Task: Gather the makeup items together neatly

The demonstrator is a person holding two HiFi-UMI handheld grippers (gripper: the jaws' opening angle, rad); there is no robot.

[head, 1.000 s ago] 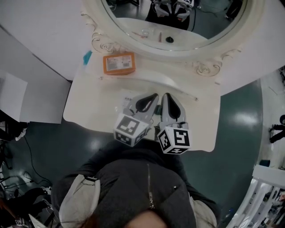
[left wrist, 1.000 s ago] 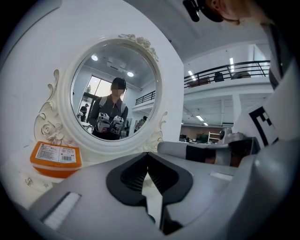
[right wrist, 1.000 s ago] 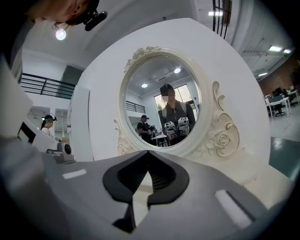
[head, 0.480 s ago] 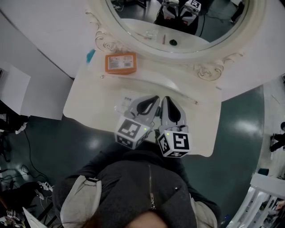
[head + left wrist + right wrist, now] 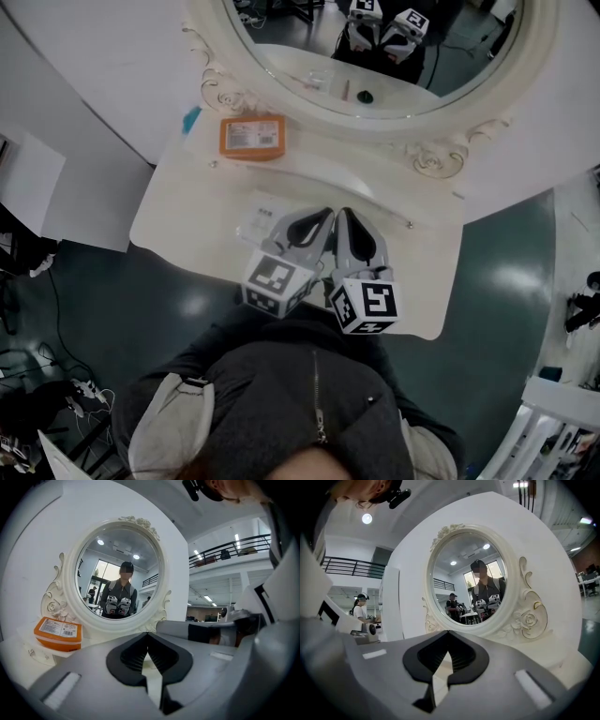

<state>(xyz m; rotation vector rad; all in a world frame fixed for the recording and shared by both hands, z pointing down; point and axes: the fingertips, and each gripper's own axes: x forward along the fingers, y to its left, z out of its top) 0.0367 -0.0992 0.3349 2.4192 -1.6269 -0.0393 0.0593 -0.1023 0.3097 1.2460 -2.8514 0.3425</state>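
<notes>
**Q:** Makeup items on the surface [image 5: 178, 211], left to right?

**A:** Entry one: teal item [image 5: 190, 119], at ten o'clock of the box. It is small and its kind is unclear.
Entry two: orange box [image 5: 251, 137], lying flat below the mirror [image 5: 309, 37], at eleven o'clock from the surface's middle. It is likely light and stiff, so take it across its narrower width.
Entry three: clear packet [image 5: 257, 217], at nine o'clock of the left gripper [image 5: 323, 214] and just beside it. It is probably thin, slippery and flimsy, so pinch one edge.

**Q:** Grippers?

**A:** Left gripper: jaws together, nothing between them.
Right gripper [image 5: 344, 214]: jaws together, empty.
Both sit side by side and point at twelve o'clock, well apart from the box.
</notes>
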